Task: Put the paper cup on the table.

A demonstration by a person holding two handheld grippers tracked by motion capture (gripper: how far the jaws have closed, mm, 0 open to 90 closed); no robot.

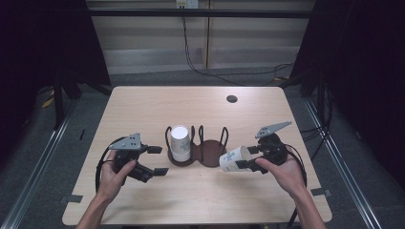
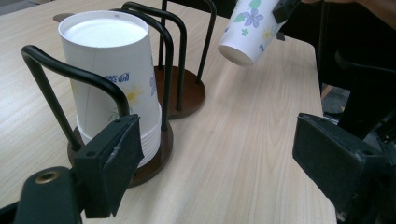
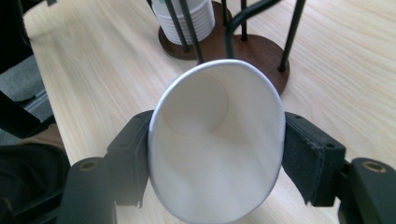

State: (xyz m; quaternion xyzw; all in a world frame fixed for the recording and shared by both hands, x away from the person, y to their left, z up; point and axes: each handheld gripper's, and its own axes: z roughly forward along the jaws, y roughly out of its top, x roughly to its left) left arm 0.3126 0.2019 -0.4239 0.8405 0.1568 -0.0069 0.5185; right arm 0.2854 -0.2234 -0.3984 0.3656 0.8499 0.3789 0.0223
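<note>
Light wooden table (image 1: 143, 109), dark two-ring cup holder (image 1: 205, 155) at centre

The high view hangs above my side of the worktop (image 1: 200, 102) and looks forward and down, far enough off to take in all of it with my forearms coming in from the bottom. The camera on my left tongs (image 2: 219, 154) sits low and close, facing across at the cup rack (image 2: 180, 93) — the one at the worktop's middle from above. The one on my right tongs (image 3: 217, 154) looks straight into the held paper cup (image 3: 217, 140), with that rack just beyond.
</note>
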